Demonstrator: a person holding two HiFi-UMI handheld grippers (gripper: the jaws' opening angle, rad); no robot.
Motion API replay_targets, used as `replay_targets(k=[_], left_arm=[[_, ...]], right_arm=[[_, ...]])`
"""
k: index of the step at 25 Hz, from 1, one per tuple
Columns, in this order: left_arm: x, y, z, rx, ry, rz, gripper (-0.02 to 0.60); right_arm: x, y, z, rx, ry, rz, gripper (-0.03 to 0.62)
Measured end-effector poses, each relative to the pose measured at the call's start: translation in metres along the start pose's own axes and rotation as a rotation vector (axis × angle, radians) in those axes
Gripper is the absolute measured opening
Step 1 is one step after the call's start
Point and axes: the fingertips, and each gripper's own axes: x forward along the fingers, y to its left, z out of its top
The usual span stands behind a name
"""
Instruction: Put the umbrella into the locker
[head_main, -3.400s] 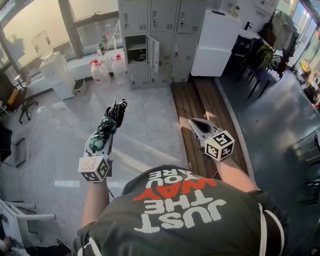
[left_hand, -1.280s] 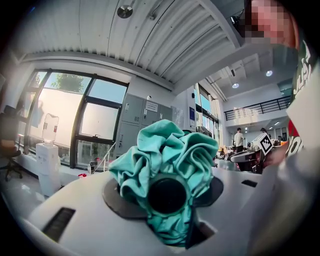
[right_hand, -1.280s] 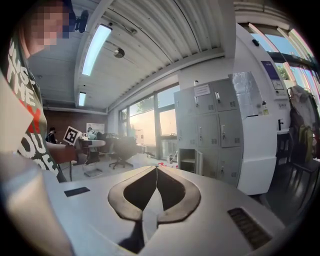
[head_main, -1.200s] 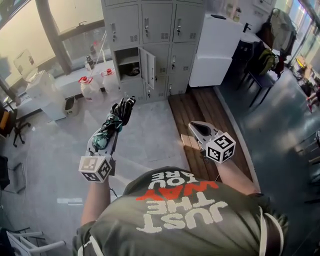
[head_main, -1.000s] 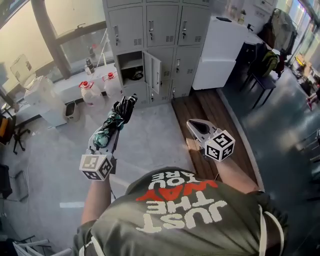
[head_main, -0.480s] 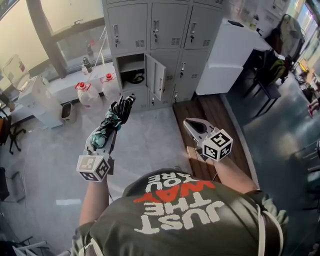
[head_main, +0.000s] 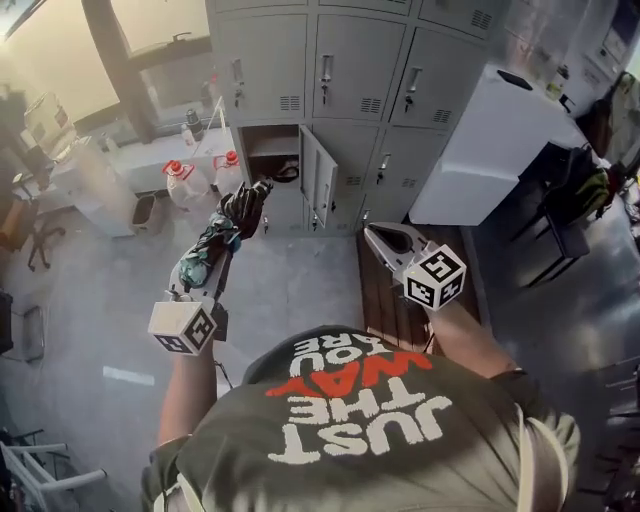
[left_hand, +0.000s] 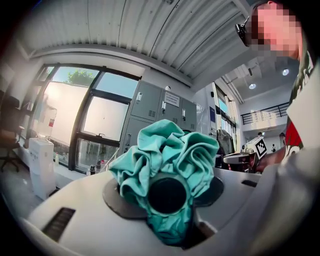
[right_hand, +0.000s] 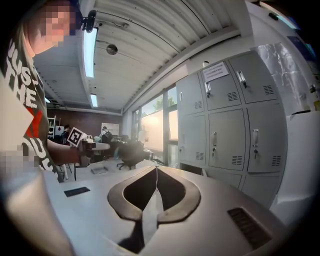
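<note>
**Head view: umbrella clamped in my left gripper, open locker ahead**

A grey bank of lockers (head_main: 330, 70) is filling the top of the head view. A white cabinet (head_main: 495, 150) is standing against its right side. 1 locker compartment (head_main: 272, 150) is standing open in the middle row, with its door (head_main: 322, 188) hanging ajar at its right edge. A strip of wooden flooring (head_main: 385, 300) is running from the lockers towards me. 2 clear jugs (head_main: 180, 185) with red caps are sitting on the floor just left of the open compartment.

I am holding the folded umbrella (head_main: 222, 235) out in front of me. It is not yet inside the locker, and its dark end is pointing towards the open compartment. My left gripper (head_main: 222, 262) is clamping it. In the left gripper view the umbrella's teal fabric is bulging out between the jaws, which are pressing on it from both sides. My right gripper (head_main: 372, 233) is carrying nothing, and the right gripper view is showing its 2 jaws meeting tip to tip. Both grippers are pointing towards the lockers, the right one beside the left and apart from the umbrella.
</note>
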Motion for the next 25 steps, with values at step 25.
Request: replay_targets(k=[25], left_arm=[[0.202,0.188,-0.006,-0.053,0.054,-0.165,0.209]], right_arm=[[0.230,-0.120,0.032,0.082,0.017,-0.102,0.032]])
